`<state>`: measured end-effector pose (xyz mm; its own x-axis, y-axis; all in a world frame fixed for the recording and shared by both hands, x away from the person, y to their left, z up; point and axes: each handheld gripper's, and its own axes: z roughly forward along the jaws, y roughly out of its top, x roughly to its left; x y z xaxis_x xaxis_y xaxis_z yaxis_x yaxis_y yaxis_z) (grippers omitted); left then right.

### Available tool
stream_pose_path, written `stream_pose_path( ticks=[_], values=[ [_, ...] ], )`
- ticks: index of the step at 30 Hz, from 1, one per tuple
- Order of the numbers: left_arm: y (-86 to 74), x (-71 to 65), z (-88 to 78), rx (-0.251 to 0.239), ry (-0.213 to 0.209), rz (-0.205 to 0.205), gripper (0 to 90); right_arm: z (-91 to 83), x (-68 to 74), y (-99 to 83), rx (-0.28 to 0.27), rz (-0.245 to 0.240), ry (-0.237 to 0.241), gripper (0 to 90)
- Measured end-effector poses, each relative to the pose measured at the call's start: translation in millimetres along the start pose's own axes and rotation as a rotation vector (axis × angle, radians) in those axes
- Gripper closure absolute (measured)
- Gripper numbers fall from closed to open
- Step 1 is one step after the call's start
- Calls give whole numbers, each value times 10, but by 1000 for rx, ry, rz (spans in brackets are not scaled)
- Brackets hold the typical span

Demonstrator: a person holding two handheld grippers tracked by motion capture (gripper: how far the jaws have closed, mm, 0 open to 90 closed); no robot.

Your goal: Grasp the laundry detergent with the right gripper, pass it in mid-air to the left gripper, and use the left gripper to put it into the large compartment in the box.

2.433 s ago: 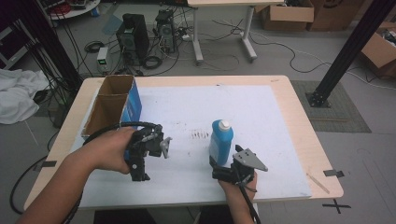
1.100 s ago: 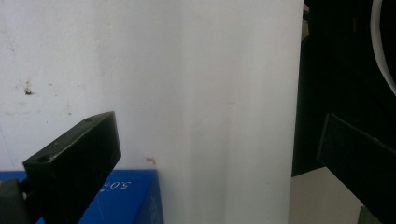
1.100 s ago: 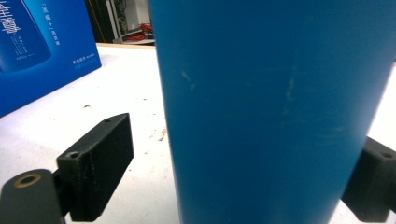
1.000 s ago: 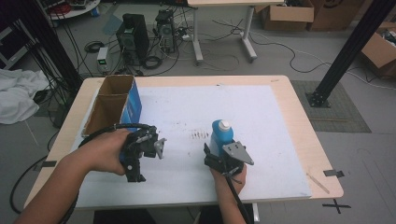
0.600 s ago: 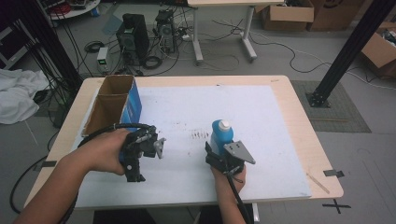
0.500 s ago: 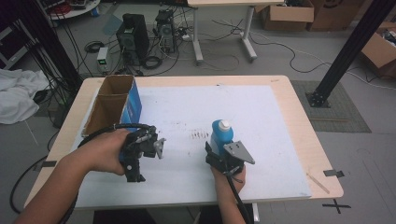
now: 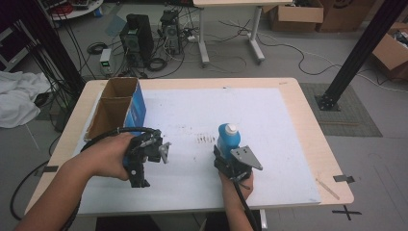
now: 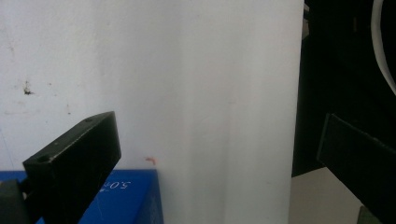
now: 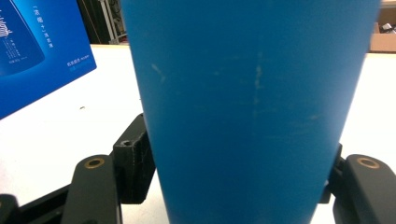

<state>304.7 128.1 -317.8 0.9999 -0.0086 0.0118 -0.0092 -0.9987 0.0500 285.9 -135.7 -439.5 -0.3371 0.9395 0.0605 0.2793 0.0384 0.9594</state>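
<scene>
The blue bottle (image 7: 228, 140) is standing upright on the white table (image 7: 269, 125), right of the middle, with its white cap on top. The right gripper (image 7: 230, 161) is sitting at the bottle's near side; its jaws have just been closing, and in the right gripper view they seem to be pressing both flanks of the bottle (image 9: 252, 102), though the contact is partly hidden. The left gripper (image 8: 210, 154) is hovering over the sheet with jaws wide apart, gripping nothing, near the open cardboard box (image 7: 118, 103).
</scene>
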Motion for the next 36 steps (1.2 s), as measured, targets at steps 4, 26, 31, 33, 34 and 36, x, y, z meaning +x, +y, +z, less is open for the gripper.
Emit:
stream_pose_path(
  ticks=[4, 26, 31, 33, 34, 36],
  values=[
    [13, 1, 17, 1, -3, 3, 1, 0, -7, -1, -1, 5, -2, 364],
    [22, 13, 63, 7, -12, 1, 1, 0, 6, -11, -7, 2, -30, 421],
    [45, 21, 48, 8, -8, 6, 1, -5, 18, 2, 1, -11, -42, 439],
    [53, 22, 41, 5, -8, 5, 0, -7, 21, 5, 3, -18, -42, 447],
    [57, 23, 42, 4, -8, 8, 1, -7, 18, 12, 8, -21, -40, 451],
    [67, 25, 44, 8, -9, 11, 1, -6, 14, 19, 14, -24, -36, 454]
  ],
)
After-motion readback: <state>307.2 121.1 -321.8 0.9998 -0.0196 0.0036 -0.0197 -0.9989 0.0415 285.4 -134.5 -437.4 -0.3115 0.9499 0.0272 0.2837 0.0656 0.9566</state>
